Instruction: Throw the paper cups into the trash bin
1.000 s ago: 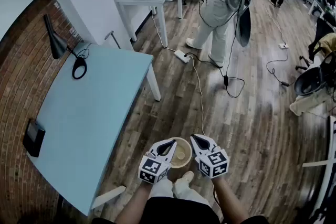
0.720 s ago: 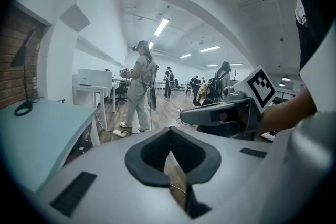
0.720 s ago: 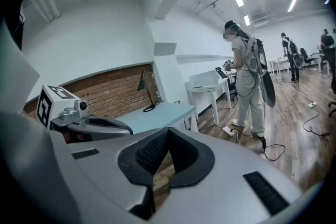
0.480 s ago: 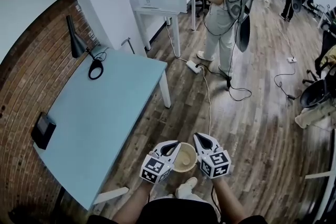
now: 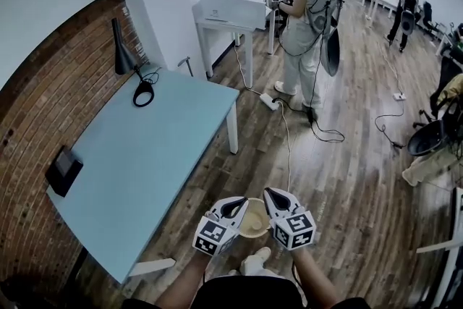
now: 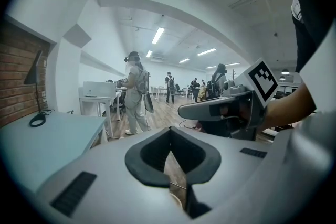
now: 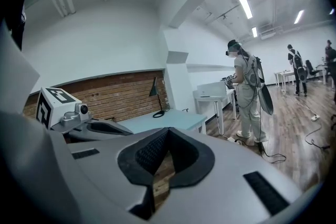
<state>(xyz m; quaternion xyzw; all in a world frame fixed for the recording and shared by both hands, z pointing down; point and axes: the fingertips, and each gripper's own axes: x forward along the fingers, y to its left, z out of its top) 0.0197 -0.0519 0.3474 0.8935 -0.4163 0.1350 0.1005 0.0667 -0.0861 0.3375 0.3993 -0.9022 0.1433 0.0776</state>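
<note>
My left claw (image 5: 233, 207) and right claw (image 5: 275, 197) hang side by side over the wooden floor, and both are clenched with nothing between the pads: in each gripper view only a sliver of floorboards shows through the narrow slit. The trash bin (image 5: 253, 202), round and tan, stands on the floor below, and from my head it shows right in the gap between the two claws, just ahead of my pale shoe (image 5: 255, 260). Something pale and round lies inside it, which looks like a paper cup (image 5: 251, 222), though it is too small to be sure. The bin's pale rim also peeks in at the bottom of the left gripper view. As for print, each claw's cube (image 5: 211, 235) carries black-and-white square markers. The white box (image 5: 230, 9) on the far white desk bears a mark too small to read. The light blue table (image 5: 145, 148) stands to my left.
</note>
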